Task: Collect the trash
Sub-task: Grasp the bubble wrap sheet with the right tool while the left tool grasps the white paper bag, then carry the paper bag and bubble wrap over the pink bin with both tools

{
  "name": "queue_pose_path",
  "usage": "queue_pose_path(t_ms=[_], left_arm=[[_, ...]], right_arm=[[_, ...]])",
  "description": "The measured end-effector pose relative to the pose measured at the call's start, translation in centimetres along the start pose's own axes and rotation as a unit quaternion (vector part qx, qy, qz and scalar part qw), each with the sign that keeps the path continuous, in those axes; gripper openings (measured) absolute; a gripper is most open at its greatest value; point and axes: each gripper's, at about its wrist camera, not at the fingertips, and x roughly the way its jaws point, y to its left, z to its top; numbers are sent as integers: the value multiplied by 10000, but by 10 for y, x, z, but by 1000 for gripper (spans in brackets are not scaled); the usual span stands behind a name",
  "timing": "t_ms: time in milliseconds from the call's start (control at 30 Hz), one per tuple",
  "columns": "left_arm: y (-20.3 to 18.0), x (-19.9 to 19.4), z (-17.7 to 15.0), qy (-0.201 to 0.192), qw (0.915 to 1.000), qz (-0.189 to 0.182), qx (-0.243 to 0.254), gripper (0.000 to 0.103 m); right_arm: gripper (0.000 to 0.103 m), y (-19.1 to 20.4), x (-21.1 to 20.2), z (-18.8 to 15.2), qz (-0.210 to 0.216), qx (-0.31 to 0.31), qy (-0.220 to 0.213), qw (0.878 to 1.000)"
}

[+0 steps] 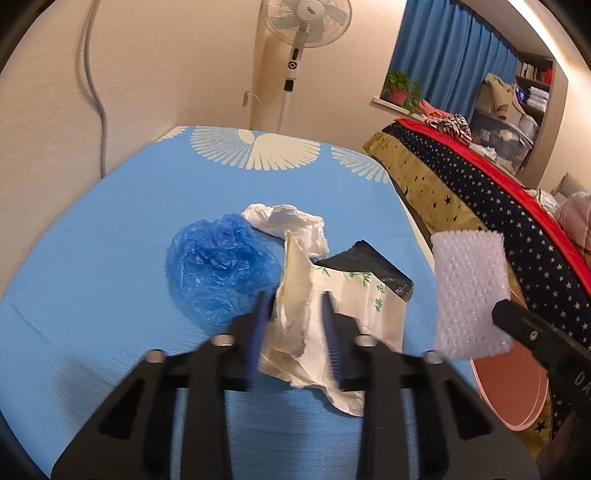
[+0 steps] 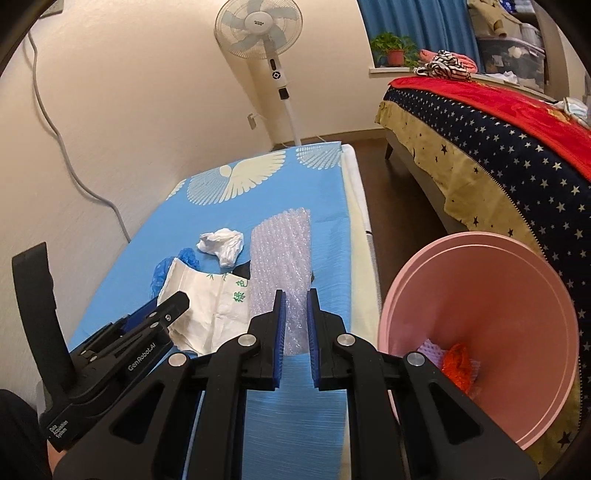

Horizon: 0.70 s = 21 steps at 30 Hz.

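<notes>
A torn white paper wrapper (image 1: 295, 295) with green print lies on the blue cloth; my left gripper (image 1: 294, 299) is shut on its crumpled middle, pads pressing both sides. My right gripper (image 2: 295, 295) is shut on a strip of bubble wrap (image 2: 280, 251), held upright above the cloth. In the left wrist view that bubble wrap (image 1: 469, 291) hangs at the right from the right gripper (image 1: 502, 312). A crumpled white tissue (image 1: 291, 225), a blue plastic cover (image 1: 218, 266) and a black bag (image 1: 373, 266) lie beside and under the wrapper. The left gripper (image 2: 173, 301) shows at the lower left of the right wrist view.
A pink bin (image 2: 480, 295) stands right of the table, with orange and purple scraps inside. The blue cloth (image 1: 103, 240) with a white wing print covers the table. A bed (image 2: 498, 155) with a starred cover lies beyond the bin; a standing fan (image 2: 258, 33) is at the wall.
</notes>
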Motion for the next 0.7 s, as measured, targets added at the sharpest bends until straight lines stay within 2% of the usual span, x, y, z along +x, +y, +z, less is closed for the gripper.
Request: queue_pose_path(t_ms=[33, 67, 700], left_arm=[[-2, -1, 0, 15, 10000, -9, 43, 7], [-3, -2, 1, 32, 10000, -33, 70, 5], [-14, -75, 4, -495, 9977, -92, 457, 4]], right_arm=[[12, -1, -2, 0, -7, 12, -17, 10000], [12, -2, -6, 1, -20, 23, -40, 10000], [12, 1, -70, 2, -323, -85, -431, 9985]])
